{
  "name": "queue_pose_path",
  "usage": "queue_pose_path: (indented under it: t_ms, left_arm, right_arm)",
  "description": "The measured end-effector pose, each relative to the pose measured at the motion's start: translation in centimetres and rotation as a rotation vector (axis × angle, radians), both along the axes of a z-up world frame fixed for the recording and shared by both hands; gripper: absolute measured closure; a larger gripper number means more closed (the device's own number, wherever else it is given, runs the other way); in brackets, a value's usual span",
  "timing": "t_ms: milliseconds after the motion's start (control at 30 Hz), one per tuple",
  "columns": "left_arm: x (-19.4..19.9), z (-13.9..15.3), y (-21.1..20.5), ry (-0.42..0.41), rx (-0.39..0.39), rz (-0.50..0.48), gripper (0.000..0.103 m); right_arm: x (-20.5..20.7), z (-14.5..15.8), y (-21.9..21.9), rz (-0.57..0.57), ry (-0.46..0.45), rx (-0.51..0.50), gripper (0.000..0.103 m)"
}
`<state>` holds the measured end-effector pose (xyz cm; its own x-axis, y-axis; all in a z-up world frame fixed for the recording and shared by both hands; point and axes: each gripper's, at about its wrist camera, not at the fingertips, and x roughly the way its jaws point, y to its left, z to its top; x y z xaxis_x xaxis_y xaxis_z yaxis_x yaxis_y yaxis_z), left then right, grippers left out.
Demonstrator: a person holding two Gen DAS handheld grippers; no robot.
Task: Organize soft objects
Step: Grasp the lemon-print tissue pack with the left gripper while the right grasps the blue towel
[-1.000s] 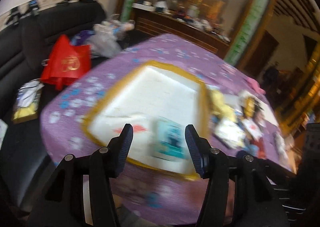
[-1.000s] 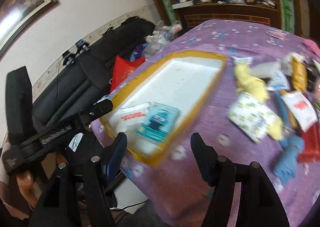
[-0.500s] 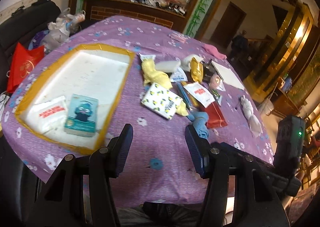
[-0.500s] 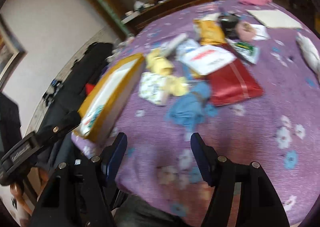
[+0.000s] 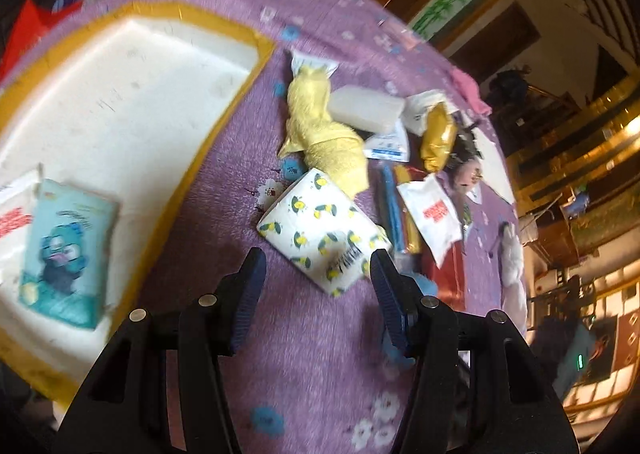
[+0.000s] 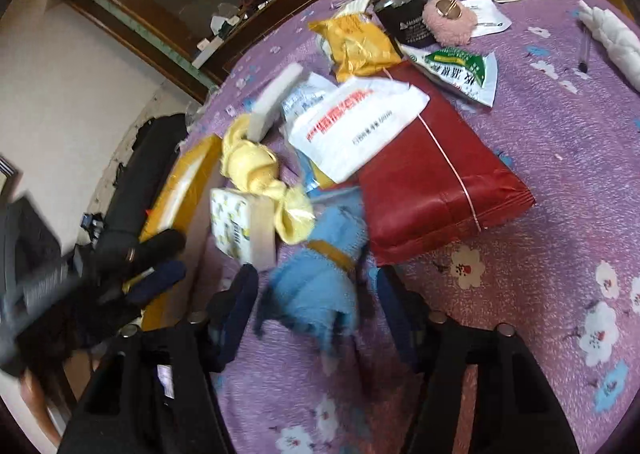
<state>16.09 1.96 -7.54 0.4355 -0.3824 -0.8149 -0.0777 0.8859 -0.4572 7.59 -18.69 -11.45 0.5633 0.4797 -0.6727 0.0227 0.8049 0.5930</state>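
My left gripper [image 5: 316, 274] is open, just short of a white tissue pack with yellow print [image 5: 322, 232], which also shows in the right wrist view [image 6: 232, 222]. A white tray with a yellow rim [image 5: 120, 94] on the left holds a teal tissue pack [image 5: 66, 250] and a white pack with red print [image 5: 14, 214]. My right gripper [image 6: 314, 290] is open, with a blue cloth [image 6: 316, 278] between its fingers. A yellow cloth [image 5: 324, 134] lies beyond the tissue pack and shows in the right wrist view [image 6: 260, 174] too.
On the purple flowered tablecloth [image 6: 540, 294] lie a red bag [image 6: 432, 182], a white bag with red print [image 6: 356, 122], a yellow packet [image 6: 356, 42], a white sponge [image 5: 366, 108], a pink fluffy item [image 6: 450, 20] and a white cloth [image 6: 616, 42]. A black sofa [image 6: 132, 194] stands left.
Both grippers have moved in closer to the pile. The left now faces the yellow-print tissue pack. The right has come down around the blue cloth.
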Motion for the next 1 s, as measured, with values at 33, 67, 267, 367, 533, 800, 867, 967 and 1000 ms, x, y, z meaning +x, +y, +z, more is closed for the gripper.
queue_pose_path:
  t_ms: [33, 67, 267, 367, 533, 800, 867, 967, 1000]
  left_arm:
    - [0.4, -0.3, 0.0, 0.017, -0.008, 0.014, 0.049]
    - [0.6, -0.6, -0.1, 0.025, -0.020, 0.024, 0.049]
    - [2.0, -1.4, -0.1, 0.069, -0.052, 0.103, 0.049]
    - [2.5, -1.4, 0.1, 0.066, -0.077, 0.152, 0.043]
    - [3.8, -2.1, -0.8, 0.080, -0.040, 0.148, 0.039]
    - [1.1, -1.7, -1.8, 0.028, -0.044, 0.047, 0.049]
    - [-0.2, -1.0, -1.6, 0.008, -0.066, 0.018, 0.050]
    - [-2.5, 1.2, -0.9, -0.040, -0.078, -0.014, 0.050]
    - [-3.2, 2.1, -0.4, -0.060, -0.078, -0.026, 0.050]
  right_arm:
    - [-0.1, 0.0, 0.1, 0.009, -0.006, 0.000, 0.059]
    - [-0.1, 0.0, 0.1, 0.027, -0.010, 0.019, 0.066]
    - [-0.8, 0.2, 0.9, 0.060, -0.047, -0.072, 0.075]
    - [-0.7, 0.0, 1.3, 0.079, -0.055, -0.096, 0.076]
    - [-0.8, -0.1, 1.0, 0.080, -0.058, -0.096, 0.075]
    - [-1.5, 0.1, -0.2, 0.065, -0.072, -0.036, 0.079]
    - [-2.0, 0.4, -0.4, 0.065, -0.093, -0.023, 0.079]
    - [-2.7, 1.3, -0.3, 0.069, -0.119, -0.024, 0.080]
    - [-3.1, 1.9, -0.2, 0.076, -0.137, -0.023, 0.081]
